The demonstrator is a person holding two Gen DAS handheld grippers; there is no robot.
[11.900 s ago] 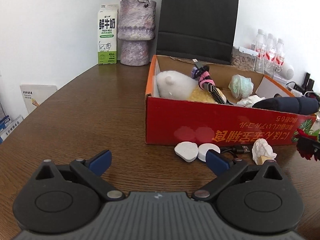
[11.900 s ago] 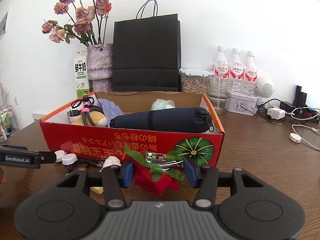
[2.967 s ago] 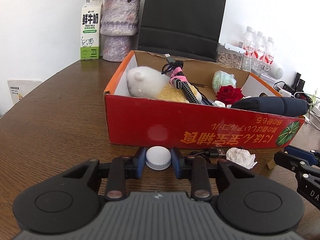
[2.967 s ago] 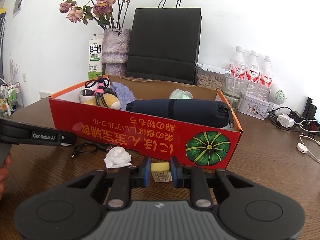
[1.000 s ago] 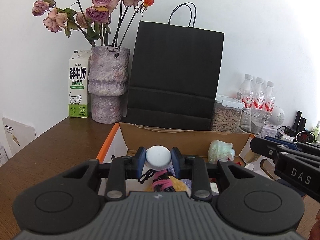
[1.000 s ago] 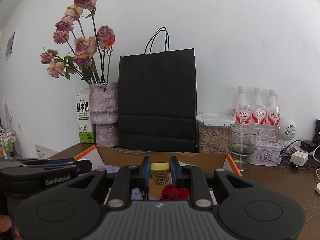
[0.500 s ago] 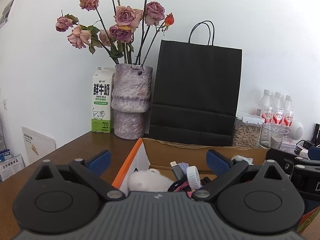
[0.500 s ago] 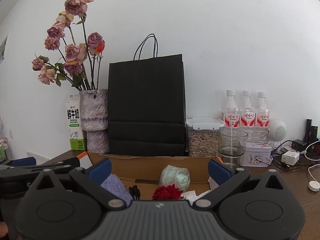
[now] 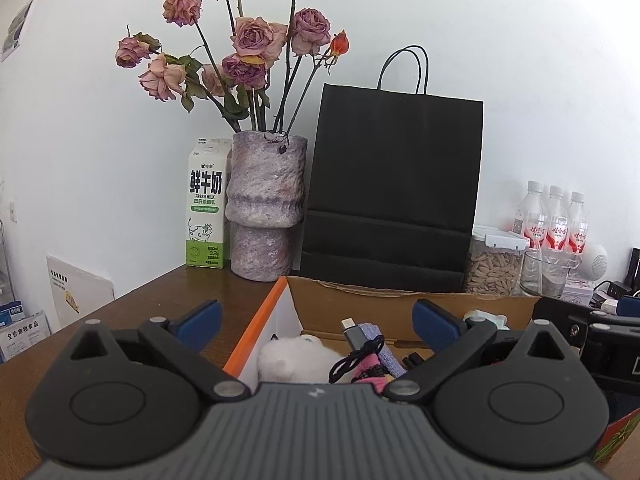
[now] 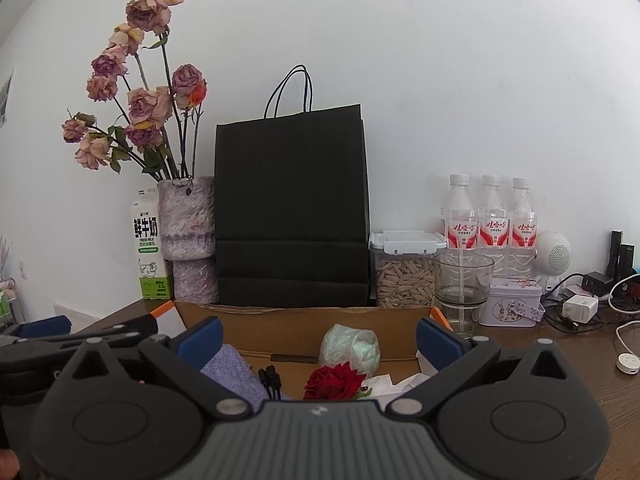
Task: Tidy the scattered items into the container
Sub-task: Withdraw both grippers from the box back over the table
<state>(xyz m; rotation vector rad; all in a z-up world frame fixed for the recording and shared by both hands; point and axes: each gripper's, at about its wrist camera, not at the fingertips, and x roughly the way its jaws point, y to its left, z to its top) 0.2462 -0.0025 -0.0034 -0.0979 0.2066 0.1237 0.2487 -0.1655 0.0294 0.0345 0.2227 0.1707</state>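
Left wrist view puts the left claw (image 9: 316,322) nearest, its blue pads spread wide with nothing between them, poised over the left end of the cardboard box (image 9: 260,322) that serves as the container. The right wrist view shows the right claw (image 10: 318,340) just as wide and empty, above the middle of the same box.

Both claws hang close together over one opening; the right claw's dark body (image 9: 580,328) already crowds the right edge of the left view. A careless pull-back could knock the two together, or catch a low finger on the orange rim and drag the light box across the desk (image 9: 192,292). The looped cable (image 9: 360,354) sits high on the pile and could snag a finger and be hauled out again. I cannot see the desk in front of the box, so any items left there are unconfirmed.

Inside, from the near side: a white plush toy (image 9: 296,356) at the left end, the cable with its pink tie beside it, a lilac cloth (image 10: 232,372), a red rose (image 10: 336,384) and crumpled white tissue (image 10: 388,386), then a pale green wad (image 10: 352,346) against the far wall.

Behind the box a black paper bag (image 10: 292,216), a vase of dried roses (image 9: 264,208) and a milk carton (image 9: 206,208) stand along the desk's far edge.
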